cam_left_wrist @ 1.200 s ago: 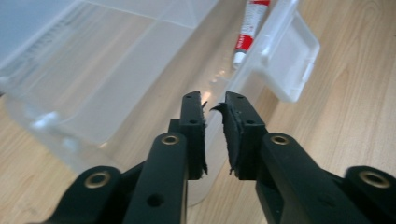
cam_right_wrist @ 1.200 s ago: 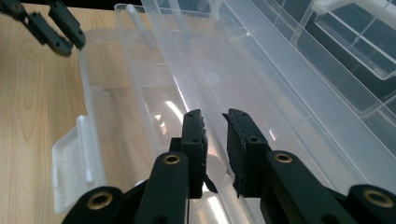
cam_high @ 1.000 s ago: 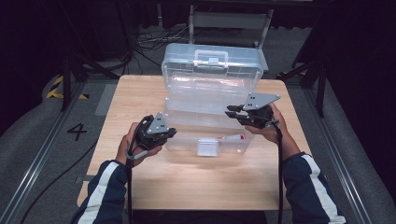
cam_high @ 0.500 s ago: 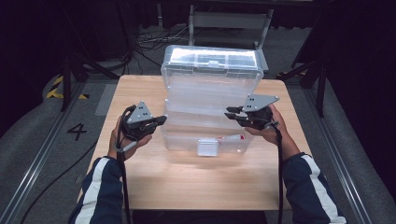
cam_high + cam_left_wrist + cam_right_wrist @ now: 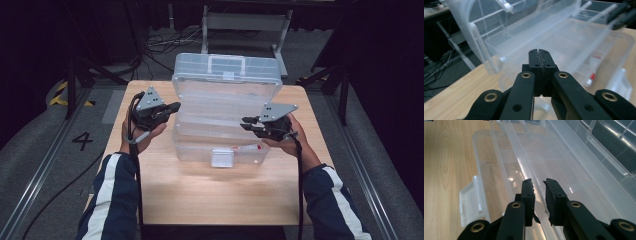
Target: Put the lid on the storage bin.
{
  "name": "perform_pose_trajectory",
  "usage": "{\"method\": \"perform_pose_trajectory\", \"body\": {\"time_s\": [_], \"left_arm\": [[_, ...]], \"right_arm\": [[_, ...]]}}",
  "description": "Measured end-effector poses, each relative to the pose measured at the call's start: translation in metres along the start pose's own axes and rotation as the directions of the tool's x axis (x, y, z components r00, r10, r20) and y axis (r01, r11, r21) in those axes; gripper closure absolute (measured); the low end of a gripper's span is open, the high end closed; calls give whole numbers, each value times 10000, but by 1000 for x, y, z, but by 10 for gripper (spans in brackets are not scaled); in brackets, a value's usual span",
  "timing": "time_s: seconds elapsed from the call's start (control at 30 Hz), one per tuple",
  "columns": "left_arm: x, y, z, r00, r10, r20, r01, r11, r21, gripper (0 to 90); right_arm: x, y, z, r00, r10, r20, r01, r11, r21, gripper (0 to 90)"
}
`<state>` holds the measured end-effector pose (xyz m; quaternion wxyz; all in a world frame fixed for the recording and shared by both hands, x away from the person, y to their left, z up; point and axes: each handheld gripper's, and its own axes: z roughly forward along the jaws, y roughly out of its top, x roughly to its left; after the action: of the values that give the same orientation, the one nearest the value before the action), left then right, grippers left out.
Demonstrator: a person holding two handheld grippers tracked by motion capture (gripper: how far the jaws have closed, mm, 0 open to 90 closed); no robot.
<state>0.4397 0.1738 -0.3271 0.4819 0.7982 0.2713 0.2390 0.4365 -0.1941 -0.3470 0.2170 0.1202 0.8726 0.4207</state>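
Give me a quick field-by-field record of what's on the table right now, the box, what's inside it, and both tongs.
surface: light wooden table
container: clear plastic storage box, lid raised at the far side
front latch: white clip, undone
contents: small red-and-white tube in the base
left tongs: shut, empty, beside the box's left end
right tongs: slightly open, over the tray rim at the box's right end

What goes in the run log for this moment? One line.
clear plastic box: lid open | left claw: shut, empty, beside box | right claw: open over tray rail
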Motion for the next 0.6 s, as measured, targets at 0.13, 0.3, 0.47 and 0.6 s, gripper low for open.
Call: {"method": "perform_pose_trajectory", "body": {"time_s": [0.13, 0.3, 0.47, 0.6], "left_arm": [[5, 6, 5, 9997, -218, -72, 217, 9996, -195, 900], [11, 11, 4, 9980, -630, -74, 624, 9963, -587, 900], [15, 13, 2, 9976, -640, -261, 627, 9968, -502, 900], [16, 11, 0, 9967, -790, -173, 777, 9948, -655, 900]], "right_arm": [[2, -1, 0, 10000, -40, -27, 40, 10000, 3, 777], [3, -2, 0, 10000, -72, -66, 72, 10000, 9, 777], [6, -3, -1, 10000, -46, -31, 46, 10000, 14, 782], [6, -3, -5, 10000, -20, 77, 20, 9999, -113, 803]]}}
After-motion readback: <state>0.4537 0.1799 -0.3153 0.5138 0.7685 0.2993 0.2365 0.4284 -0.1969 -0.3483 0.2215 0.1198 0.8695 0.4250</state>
